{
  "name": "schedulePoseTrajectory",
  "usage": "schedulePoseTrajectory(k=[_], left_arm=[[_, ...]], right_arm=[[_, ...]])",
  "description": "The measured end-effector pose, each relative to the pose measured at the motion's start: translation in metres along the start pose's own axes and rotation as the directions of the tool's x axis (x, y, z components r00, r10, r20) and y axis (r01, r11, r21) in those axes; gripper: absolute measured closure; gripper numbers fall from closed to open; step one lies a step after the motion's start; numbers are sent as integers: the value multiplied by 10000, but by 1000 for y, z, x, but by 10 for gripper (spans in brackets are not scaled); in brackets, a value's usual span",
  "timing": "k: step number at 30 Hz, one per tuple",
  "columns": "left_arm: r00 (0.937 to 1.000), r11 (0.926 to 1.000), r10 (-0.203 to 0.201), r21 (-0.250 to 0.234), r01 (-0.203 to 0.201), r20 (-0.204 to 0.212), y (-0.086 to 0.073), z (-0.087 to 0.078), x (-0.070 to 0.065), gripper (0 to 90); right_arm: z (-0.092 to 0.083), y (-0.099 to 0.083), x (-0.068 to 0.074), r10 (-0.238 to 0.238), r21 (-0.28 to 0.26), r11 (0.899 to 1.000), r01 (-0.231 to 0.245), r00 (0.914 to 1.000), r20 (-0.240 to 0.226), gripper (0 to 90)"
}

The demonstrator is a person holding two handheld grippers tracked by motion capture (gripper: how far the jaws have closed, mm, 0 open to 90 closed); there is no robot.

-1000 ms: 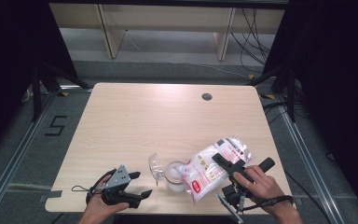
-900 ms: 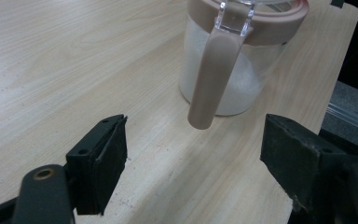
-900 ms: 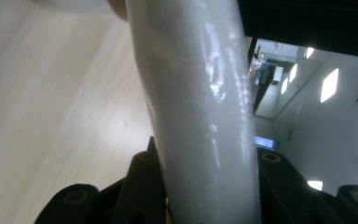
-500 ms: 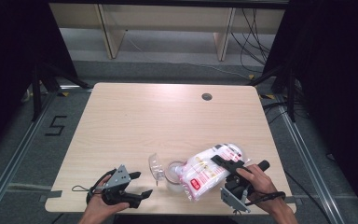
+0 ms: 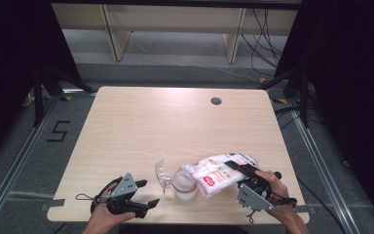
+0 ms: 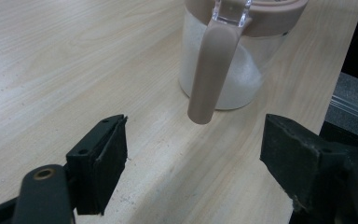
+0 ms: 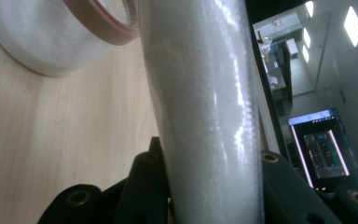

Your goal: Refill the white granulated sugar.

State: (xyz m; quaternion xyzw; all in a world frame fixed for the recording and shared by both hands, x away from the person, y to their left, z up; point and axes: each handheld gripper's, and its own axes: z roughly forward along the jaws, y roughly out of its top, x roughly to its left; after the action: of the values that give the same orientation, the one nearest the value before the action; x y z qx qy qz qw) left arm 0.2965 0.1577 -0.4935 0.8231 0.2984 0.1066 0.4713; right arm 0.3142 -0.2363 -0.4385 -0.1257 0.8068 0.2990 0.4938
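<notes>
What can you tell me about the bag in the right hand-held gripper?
The bag is a soft white plastic pouch with red and pink print, full of fine white grains. The right hand-held gripper clamps it across the middle. It is tipped toward the clear jar, its narrow end at the jar's pink rim. Whether grains are flowing cannot be told.

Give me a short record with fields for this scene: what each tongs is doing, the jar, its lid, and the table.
right tongs: shut on the bag, tilted with its spout at the jar's mouth
left tongs: open, holding nothing, resting near the front edge
jar: clear, pinkish rim, white grains inside
lid: flipped open beside the jar
table: light wood
</notes>
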Motion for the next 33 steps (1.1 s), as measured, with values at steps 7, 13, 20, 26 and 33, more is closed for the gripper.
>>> schedulePoseTrajectory(k=[7, 13, 20, 26, 33], left_arm=[[10000, 10000, 34, -1, -34, -11, 1, -1, 0, 224], [10000, 10000, -28, -2, 28, -6, 0, -1, -1, 224], [10000, 10000, -61, -1, 61, 15, 0, 0, -1, 224], [10000, 10000, -58, 6, 58, -40, 0, -1, 1, 224], [10000, 9999, -100, 16, 100, 4, 0, 1, 0, 224]], right_arm=[[4, -10, 2, 1029, -50, 9947, -1030, 9946, -95, 755], [8, -16, 5, 2154, -67, 9765, -2156, 9762, -241, 757], [15, -24, 4, 3334, -354, 9418, -3342, 9424, -250, 761], [20, -36, 3, 4235, -275, 9053, -4239, 9057, -206, 763], [27, -42, 3, 5062, -593, 8595, -5076, 8616, -381, 766]])
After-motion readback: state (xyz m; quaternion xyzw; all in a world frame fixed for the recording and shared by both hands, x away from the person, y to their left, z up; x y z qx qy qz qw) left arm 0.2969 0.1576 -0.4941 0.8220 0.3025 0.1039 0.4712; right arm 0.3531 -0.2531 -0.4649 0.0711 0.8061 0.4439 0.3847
